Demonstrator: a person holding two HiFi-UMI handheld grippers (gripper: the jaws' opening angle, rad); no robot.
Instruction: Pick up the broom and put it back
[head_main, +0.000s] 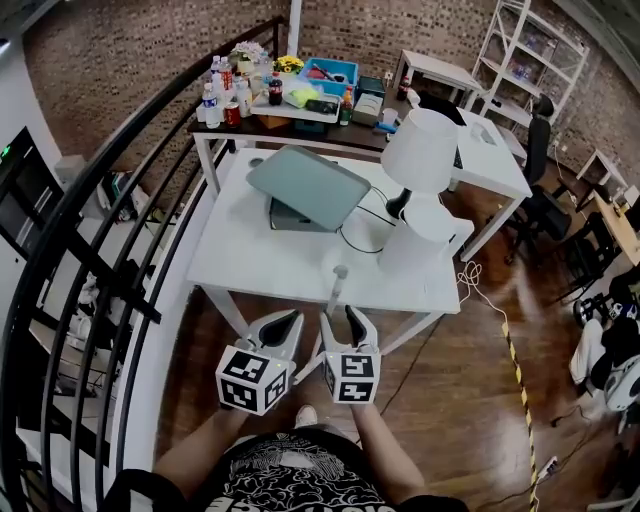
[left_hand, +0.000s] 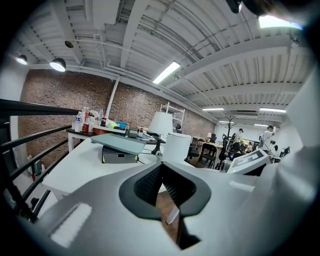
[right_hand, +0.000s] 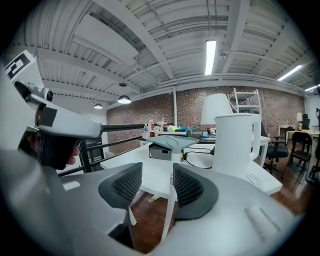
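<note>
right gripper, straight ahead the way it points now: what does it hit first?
The white broom handle: it stands between the right gripper's open jaws, near one pad. Beyond it probably the white table's near edge, though depth is unclear.

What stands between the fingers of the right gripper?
The broom handle, upright, close to one of the fingers and clear of the other; the right gripper view shows it.

Two tools, left tool (head_main: 296, 315) and right tool (head_main: 339, 314), one broom (head_main: 339, 284), one lamp (head_main: 420, 150).
</note>
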